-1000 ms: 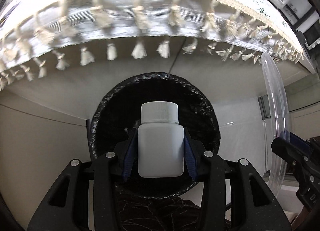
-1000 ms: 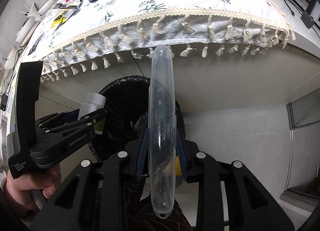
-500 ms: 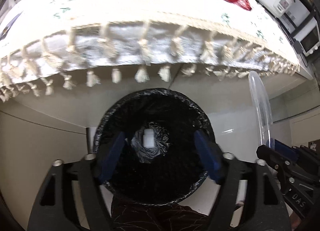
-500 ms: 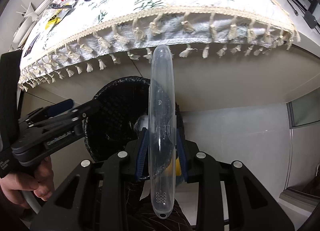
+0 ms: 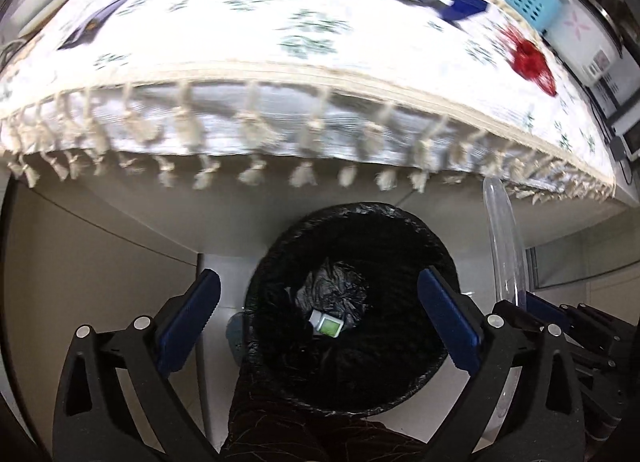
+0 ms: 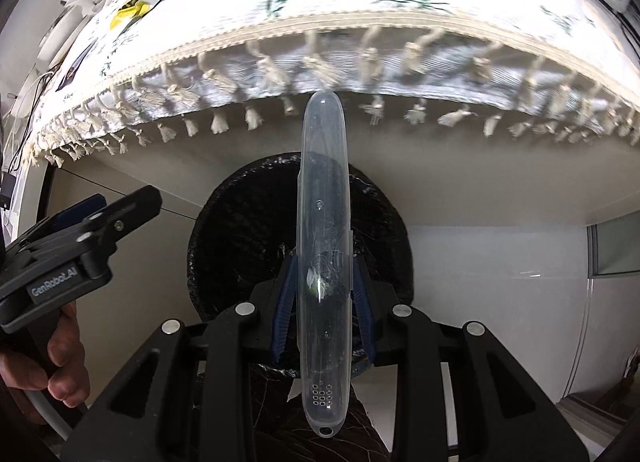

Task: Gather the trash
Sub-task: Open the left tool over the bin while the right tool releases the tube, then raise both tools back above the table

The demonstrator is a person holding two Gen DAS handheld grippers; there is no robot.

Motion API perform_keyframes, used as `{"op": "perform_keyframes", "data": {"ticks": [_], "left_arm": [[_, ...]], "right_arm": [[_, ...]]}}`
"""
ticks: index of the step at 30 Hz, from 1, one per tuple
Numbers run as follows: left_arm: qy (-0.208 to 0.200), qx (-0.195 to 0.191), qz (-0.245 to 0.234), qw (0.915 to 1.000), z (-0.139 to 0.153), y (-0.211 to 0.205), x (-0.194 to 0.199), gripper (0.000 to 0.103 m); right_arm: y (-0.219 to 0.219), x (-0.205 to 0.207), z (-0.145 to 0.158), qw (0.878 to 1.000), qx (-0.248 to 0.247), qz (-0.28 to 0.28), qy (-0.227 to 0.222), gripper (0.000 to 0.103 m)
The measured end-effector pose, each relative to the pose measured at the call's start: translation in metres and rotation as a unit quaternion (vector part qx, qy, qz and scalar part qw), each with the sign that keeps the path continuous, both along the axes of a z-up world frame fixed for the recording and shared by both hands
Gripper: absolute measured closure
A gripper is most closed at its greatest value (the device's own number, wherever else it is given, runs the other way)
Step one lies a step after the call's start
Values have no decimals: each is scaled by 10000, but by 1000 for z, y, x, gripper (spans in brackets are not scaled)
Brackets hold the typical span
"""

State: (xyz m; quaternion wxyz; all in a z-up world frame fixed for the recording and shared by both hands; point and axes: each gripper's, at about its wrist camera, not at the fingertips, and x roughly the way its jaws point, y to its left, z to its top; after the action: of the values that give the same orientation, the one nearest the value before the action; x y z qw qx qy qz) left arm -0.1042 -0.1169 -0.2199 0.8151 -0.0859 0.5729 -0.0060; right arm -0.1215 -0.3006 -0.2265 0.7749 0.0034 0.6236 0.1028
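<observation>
Hovering over the black-lined trash bin (image 5: pixel 352 314), the left gripper (image 5: pixel 320 326) has its jaws opening, nothing between them; a white bottle (image 5: pixel 326 325) lies at the bin's bottom. At three o'clock the right gripper (image 6: pixel 323 310) keeps its jaws clamped on a clear plastic case (image 6: pixel 324 262), held above the bin, presumably for dropping. More litter remains on the desk (image 5: pixel 280 46) at twelve o'clock.
</observation>
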Motion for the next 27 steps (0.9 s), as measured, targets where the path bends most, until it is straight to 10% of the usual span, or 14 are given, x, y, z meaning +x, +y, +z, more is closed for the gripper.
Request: {"op": "perform_keyframes", "data": {"ticks": [14,27], "left_arm": [[58,78,271,9996,2,43,0,6],[103,142,185,9997,3,48,5,6]], "right_arm": [[31,19,-17,9996,-223,163,67,74],[31,36,13,9992,-218,-66,-315,22]]}}
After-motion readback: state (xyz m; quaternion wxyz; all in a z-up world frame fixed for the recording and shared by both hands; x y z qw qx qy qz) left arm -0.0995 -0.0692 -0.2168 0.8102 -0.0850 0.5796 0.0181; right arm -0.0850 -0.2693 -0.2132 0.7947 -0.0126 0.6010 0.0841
